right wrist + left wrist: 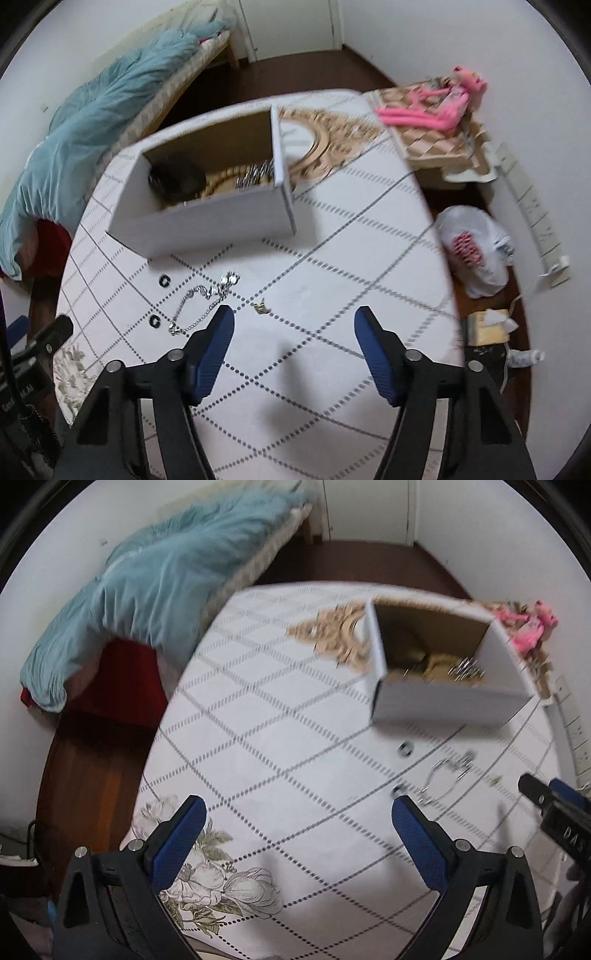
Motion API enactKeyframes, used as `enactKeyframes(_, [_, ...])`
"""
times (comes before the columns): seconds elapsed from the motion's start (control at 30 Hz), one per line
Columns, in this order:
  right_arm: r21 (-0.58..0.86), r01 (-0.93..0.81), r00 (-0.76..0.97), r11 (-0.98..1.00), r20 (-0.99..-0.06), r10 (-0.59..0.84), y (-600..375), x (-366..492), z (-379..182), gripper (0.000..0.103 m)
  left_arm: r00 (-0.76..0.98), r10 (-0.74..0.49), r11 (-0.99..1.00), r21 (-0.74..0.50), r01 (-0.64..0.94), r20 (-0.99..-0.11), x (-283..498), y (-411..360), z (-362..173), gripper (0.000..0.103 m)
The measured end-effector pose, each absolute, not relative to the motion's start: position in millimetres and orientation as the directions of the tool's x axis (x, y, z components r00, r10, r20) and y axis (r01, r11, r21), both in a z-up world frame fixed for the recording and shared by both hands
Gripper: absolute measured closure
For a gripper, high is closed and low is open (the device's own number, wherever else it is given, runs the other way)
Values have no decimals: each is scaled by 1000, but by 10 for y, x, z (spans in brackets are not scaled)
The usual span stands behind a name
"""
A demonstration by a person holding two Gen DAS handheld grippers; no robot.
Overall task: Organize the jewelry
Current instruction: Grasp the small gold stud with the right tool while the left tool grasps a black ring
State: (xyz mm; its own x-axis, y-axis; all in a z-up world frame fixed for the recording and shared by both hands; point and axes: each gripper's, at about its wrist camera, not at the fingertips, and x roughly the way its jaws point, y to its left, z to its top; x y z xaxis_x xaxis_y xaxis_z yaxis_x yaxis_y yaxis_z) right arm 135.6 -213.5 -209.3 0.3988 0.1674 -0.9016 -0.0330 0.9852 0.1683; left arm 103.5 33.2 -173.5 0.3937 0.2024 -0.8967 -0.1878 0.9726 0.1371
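A white cardboard box (218,218) stands on the white patterned tablecloth (332,258), holding silver and gold jewelry and a dark item; it also shows in the left wrist view (443,701). In front of it lie a silver chain (201,302), two small dark rings (164,280) (155,320) and a small gold piece (262,308). The chain (443,779) also shows in the left wrist view. My right gripper (293,325) is open and empty just this side of the chain. My left gripper (297,816) is open and empty above the cloth, left of the jewelry.
A gold ornate mirror frame (328,140) lies behind the box. A pink toy (436,107) lies on a checkered box at the far right. A white plastic bag (476,251) sits on the floor to the right. A bed with a teal blanket (155,587) stands on the left.
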Motion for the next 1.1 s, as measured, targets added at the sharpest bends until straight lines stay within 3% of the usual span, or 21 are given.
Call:
enactKeyframes(0.17, [130, -48, 400, 990, -906, 138, -1991, 1426, -2330, 45, 333, 200, 970, 138, -201, -922, 1014, 438, -1995, 0])
enactKeyframes(0.23, [115, -53, 395, 992, -910, 127, -1945, 1448, -2413, 57, 320, 190, 971, 129, -204, -928, 1021, 443, -2060, 0])
enactKeyframes(0.27, [91, -59, 413, 994, -904, 107, -1927, 1439, -2414, 65, 318, 181, 972, 120, -202, -931, 1030, 438, -2082, 1])
enactKeyframes(0.3, [74, -72, 425, 995, -900, 98, -1901, 1424, -2428, 82, 319, 168, 975, 109, -195, -933, 1040, 414, -2105, 1])
enactKeyframes(0.37, [61, -83, 436, 995, -895, 91, -1891, 1416, -2428, 94, 327, 141, 981, 87, -173, -934, 1064, 334, -2123, 1])
enactKeyframes(0.5, [73, -57, 458, 996, -884, 91, -2013, 1335, -2401, 94, 356, 78, 993, 42, -107, -931, 1155, 124, -2139, 1])
enactKeyframes(0.57, [87, -34, 460, 996, -883, 93, -2093, 1313, -2343, 94, 366, 55, 997, 30, -72, -929, 1192, 11, -2155, 9])
enactKeyframes(0.67, [100, -2, 461, 995, -883, 89, -2221, 1281, -2282, 94, 357, 38, 999, 26, -36, -933, 1239, -98, -2212, 28])
enactKeyframes(0.87, [91, 19, 454, 996, -888, 72, -2330, 1245, -2278, 94, 347, -5, 1000, 0, 13, -938, 1259, -245, -2289, 74])
enactKeyframes(1.03, [89, 21, 449, 996, -891, 70, -2319, 1228, -2305, 94, 364, -20, 999, -8, 33, -931, 1259, -269, -2312, 92])
enactKeyframes(1.1, [87, 18, 448, 996, -891, 70, -2300, 1219, -2306, 94, 367, -26, 999, -14, 36, -930, 1258, -257, -2317, 93])
